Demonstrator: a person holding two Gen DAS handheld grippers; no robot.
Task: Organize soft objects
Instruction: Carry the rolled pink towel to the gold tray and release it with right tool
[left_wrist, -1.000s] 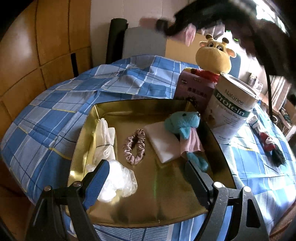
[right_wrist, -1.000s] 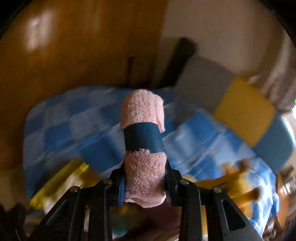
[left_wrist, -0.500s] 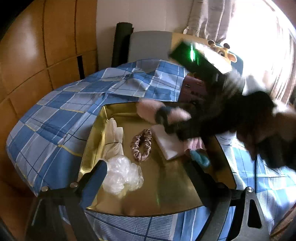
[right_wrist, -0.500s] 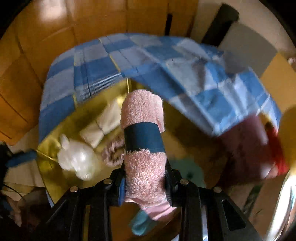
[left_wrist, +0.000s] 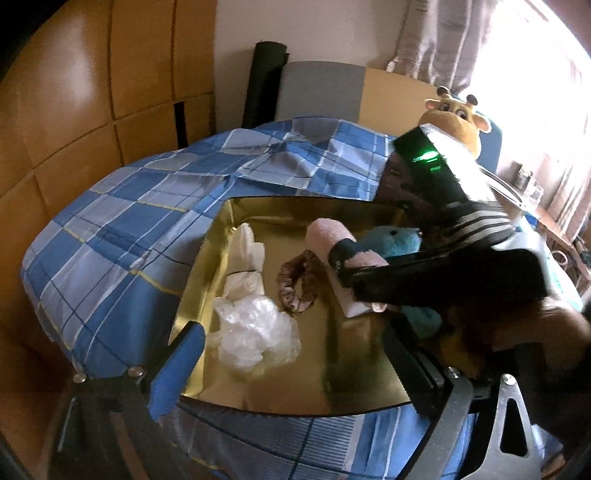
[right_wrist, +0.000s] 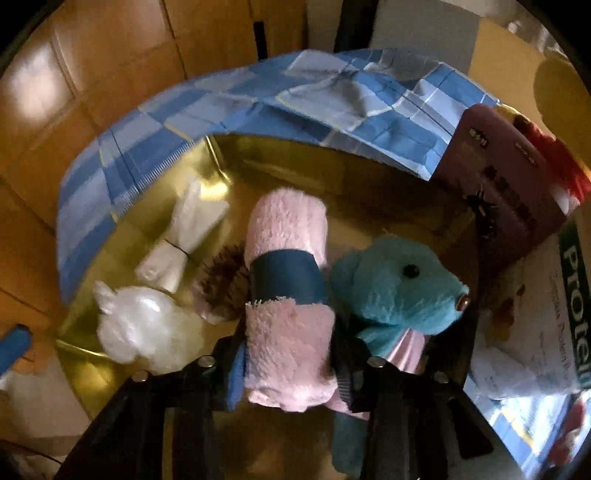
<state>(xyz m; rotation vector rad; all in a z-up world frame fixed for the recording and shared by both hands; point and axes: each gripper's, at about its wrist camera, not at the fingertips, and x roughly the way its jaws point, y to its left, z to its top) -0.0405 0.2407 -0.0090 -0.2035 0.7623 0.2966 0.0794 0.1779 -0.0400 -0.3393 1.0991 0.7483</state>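
- Hovering low over the gold tray (left_wrist: 207, 266): right gripper (right_wrist: 288, 373), jaws just easing apart, rolled pink towel (right_wrist: 286, 295) between them; pad contact hard to tell.
- Lying inside the tray beside the blue plush toy (right_wrist: 395, 291) and scrunchie (left_wrist: 299, 280).
- Gaping wide with nothing between the jaws: left gripper (left_wrist: 295, 354), near the plastic bag (left_wrist: 255, 332).

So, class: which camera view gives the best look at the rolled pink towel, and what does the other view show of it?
The right wrist view: the rolled pink towel fills the centre, its fluffy pile and blue band clear, between the right tool's fingers. The left wrist view shows the towel smaller, its near end hidden by that tool.
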